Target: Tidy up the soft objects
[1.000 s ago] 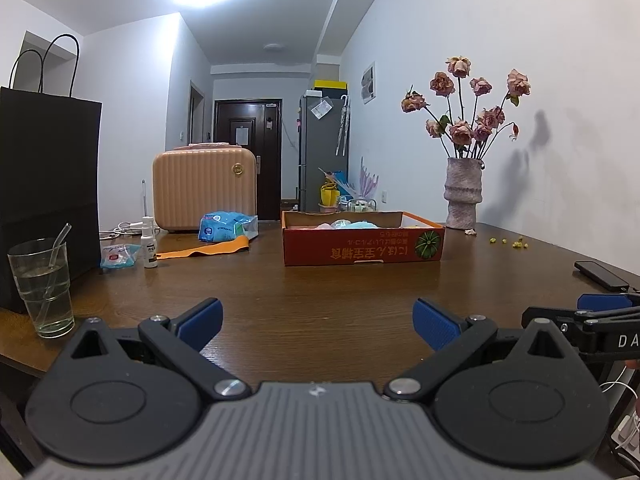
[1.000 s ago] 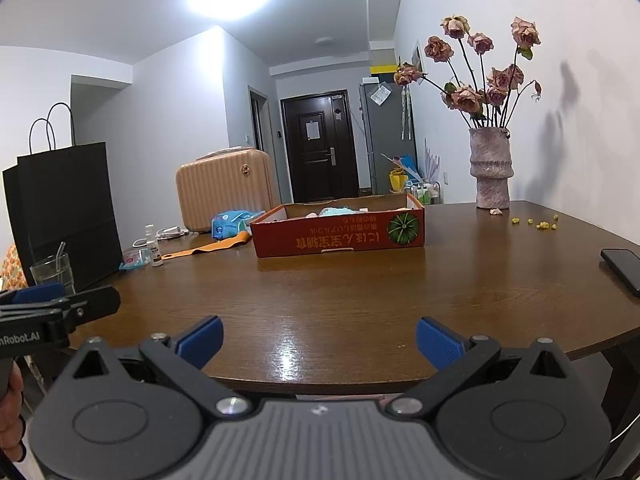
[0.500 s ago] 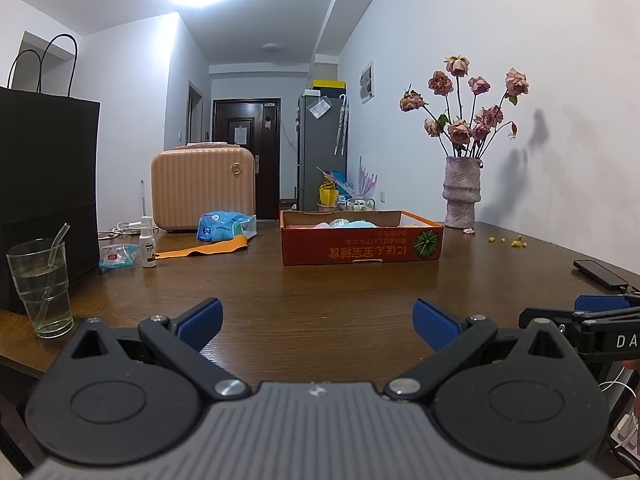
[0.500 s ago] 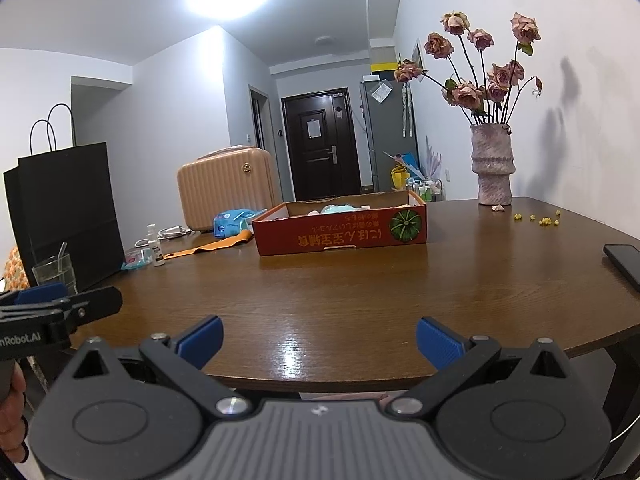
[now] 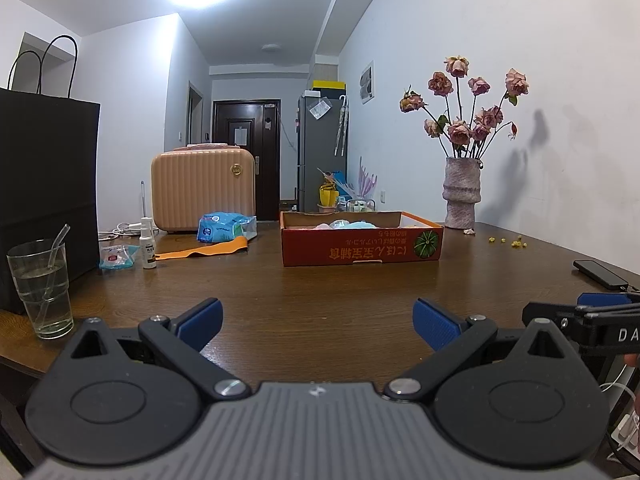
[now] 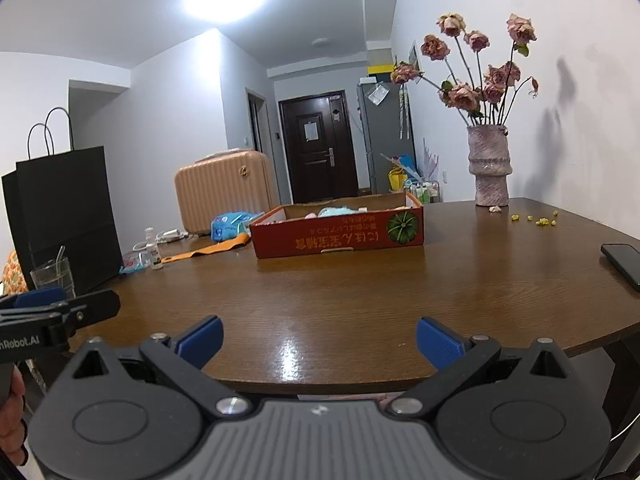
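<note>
Soft objects (image 5: 347, 224), pale blue and pink, lie inside the red cardboard box (image 5: 362, 247) near the far middle of the wooden table (image 5: 320, 292); only their tops show above the rim, so their shapes and which way they point cannot be told. The box's long axis runs left to right across both views, its printed side facing the cameras with the lettering upside down. Left gripper (image 5: 318, 318) hangs low over the near table edge, jaws spread wide with nothing between them. Right gripper (image 6: 319, 338) sits just beside it at the same edge, likewise wide open and empty. A vase of dried roses (image 5: 461, 196) stands right of the box, a water glass (image 5: 41, 288) at the near left.
</note>
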The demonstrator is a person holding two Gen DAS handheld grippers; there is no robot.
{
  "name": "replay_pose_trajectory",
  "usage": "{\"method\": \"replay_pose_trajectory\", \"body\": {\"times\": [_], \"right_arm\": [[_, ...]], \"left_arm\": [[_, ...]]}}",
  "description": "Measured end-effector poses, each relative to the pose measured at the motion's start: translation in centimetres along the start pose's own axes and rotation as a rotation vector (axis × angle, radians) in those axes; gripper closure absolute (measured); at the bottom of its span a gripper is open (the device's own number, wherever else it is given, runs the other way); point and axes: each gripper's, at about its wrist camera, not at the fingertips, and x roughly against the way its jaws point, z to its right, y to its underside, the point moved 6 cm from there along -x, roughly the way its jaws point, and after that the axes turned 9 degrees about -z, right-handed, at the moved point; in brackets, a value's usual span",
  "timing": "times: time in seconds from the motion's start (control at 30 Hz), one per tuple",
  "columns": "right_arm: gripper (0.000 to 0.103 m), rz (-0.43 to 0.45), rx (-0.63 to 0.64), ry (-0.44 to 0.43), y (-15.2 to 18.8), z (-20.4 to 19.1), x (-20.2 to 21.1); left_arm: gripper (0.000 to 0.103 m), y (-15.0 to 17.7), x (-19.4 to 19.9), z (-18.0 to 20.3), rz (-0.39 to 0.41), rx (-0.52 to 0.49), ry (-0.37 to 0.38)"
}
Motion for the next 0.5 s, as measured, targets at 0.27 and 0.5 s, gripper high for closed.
{"method": "replay_pose_trajectory", "body": {"times": [0.27,0.5], "right_arm": [[0.0,0.0,0.004,-0.002,0.03,-0.01,0.08],[0.0,-0.003,0.003,-0.003,0.07,-0.06,0.04]], "left_arm": [[0.0,0.07,0.02,-0.02,0.001,0.0,-0.007],[0.0,0.05,0.04,0.0,0.006,0.0,-0.008]]}}
